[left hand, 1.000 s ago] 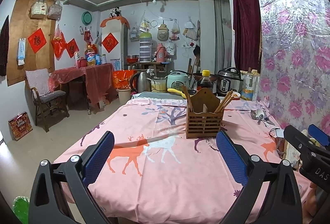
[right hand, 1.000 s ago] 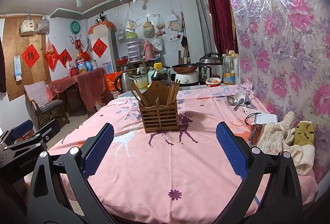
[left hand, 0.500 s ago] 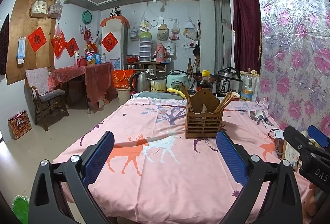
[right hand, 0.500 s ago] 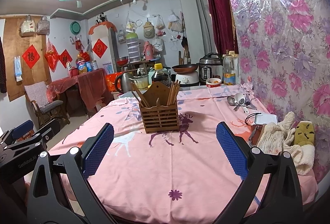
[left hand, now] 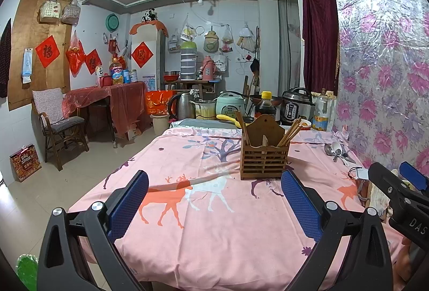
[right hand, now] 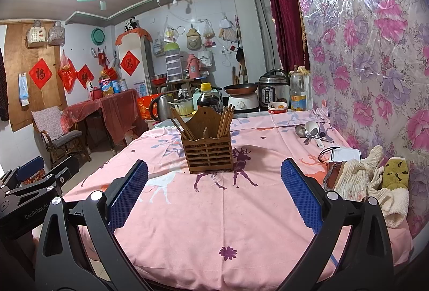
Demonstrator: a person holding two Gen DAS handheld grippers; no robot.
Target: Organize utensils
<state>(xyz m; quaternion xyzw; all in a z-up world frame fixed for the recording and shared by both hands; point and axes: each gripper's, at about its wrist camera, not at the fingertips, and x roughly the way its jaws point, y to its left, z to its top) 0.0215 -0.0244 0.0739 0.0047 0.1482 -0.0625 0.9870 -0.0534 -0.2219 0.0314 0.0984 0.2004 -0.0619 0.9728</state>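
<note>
Pink deer-print tablecloth [right hand: 203, 210] — brown slatted holder [right hand: 209, 154], blue-padded claw [right hand: 214, 191]

Cloth [right hand: 214, 224] over the counter: matt pink cotton-like weave, printed deer.
Holder [right hand: 210, 154]: slatted brown wood, dull satin finish.
Chopsticks [right hand: 226, 119]: plain wood, matt.
Spoons [right hand: 308, 131]: polished metal, one glossy white.
Towels [right hand: 356, 178]: rough cream terry cloth.
Left claw [left hand: 214, 204], right claw [right hand: 214, 194]: matt black plastic frames, bright metal screws; pads [right hand: 300, 194] of blue rubber-like, finely dimpled material.
Wall sheet [right hand: 375, 36]: glossy crinkled plastic, floral print.
Curtain [left hand: 320, 31]: dark red velvet-like cloth.
</note>
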